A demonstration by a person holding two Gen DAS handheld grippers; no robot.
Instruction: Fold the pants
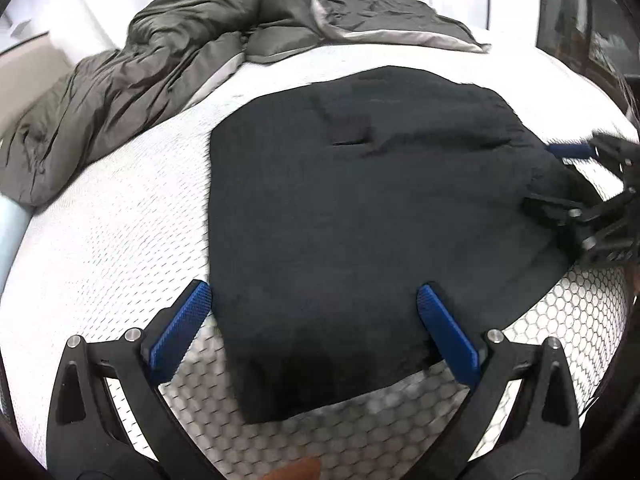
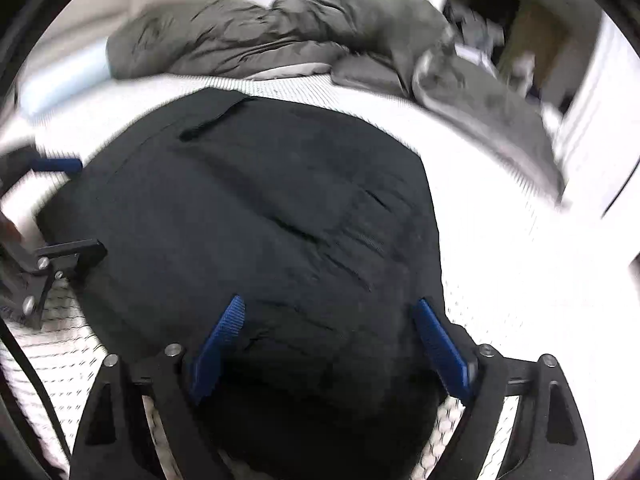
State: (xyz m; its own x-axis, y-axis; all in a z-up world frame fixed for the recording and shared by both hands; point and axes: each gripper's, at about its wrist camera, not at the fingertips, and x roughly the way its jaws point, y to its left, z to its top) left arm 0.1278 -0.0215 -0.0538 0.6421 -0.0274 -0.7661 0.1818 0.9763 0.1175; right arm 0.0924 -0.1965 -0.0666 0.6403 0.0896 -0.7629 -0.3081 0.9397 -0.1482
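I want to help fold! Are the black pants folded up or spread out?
Folded. The black pants lie as a compact, squarish shape on the white mattress, with no separate legs showing.

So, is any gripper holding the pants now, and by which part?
Nothing is held. The left gripper and right gripper are both open over the near edge of the pants.

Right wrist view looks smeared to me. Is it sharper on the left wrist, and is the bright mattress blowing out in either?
Right wrist view: motion blur smears the grey duvet and the room behind; the mattress is blown out white to the right of the black pants. Left wrist view: sharper, mattress weave readable, only the right gripper at the edge blurred; the pants show little detail in both.
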